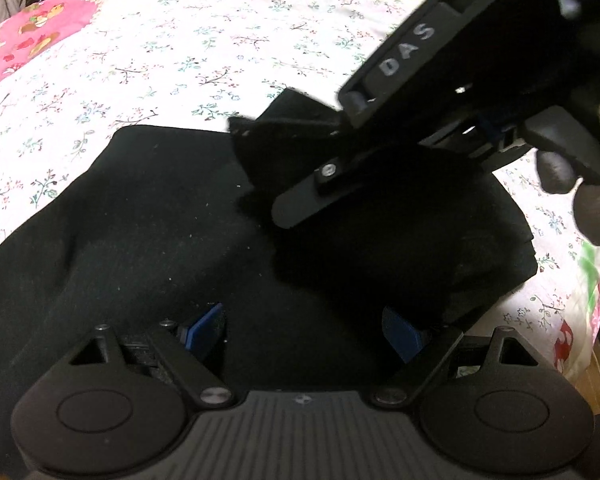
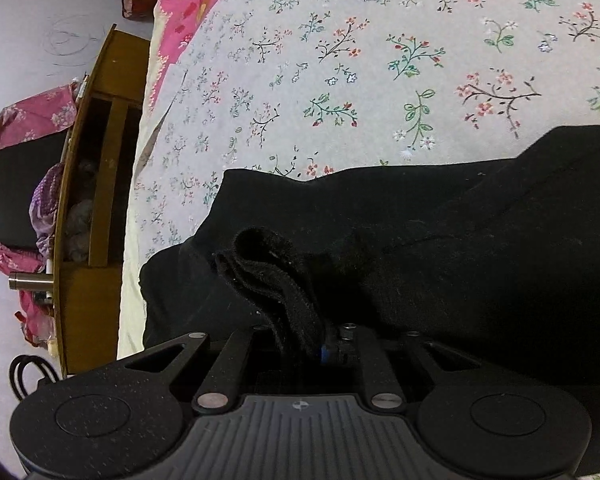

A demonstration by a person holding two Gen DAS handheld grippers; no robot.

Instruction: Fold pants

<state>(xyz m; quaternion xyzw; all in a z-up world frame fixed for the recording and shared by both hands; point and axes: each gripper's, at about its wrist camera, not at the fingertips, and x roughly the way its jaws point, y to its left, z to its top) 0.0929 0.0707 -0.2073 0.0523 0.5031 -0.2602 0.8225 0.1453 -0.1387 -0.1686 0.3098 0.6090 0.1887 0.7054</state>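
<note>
Black pants point(image 1: 148, 220) lie on a floral bedsheet point(image 1: 180, 64); they also show in the right wrist view point(image 2: 480, 248). My left gripper point(image 1: 304, 332) is open just above the pants, its blue pads point(image 1: 206, 330) spread wide with black cloth between them. My right gripper point(image 2: 300, 340) is shut on a bunched edge of the pants point(image 2: 268, 276) and holds it lifted. In the left wrist view the right gripper point(image 1: 340, 128) comes in from the upper right, held by a gloved hand point(image 1: 596, 184), with a flap of pants point(image 1: 276, 128) in its fingers.
The bed's left edge shows in the right wrist view, with a wooden headboard or shelf point(image 2: 100, 184) beside it, pink cloth point(image 2: 28, 120) and a metal cylinder point(image 2: 30, 280). Pink printed fabric point(image 1: 40, 36) lies at the far left of the bed.
</note>
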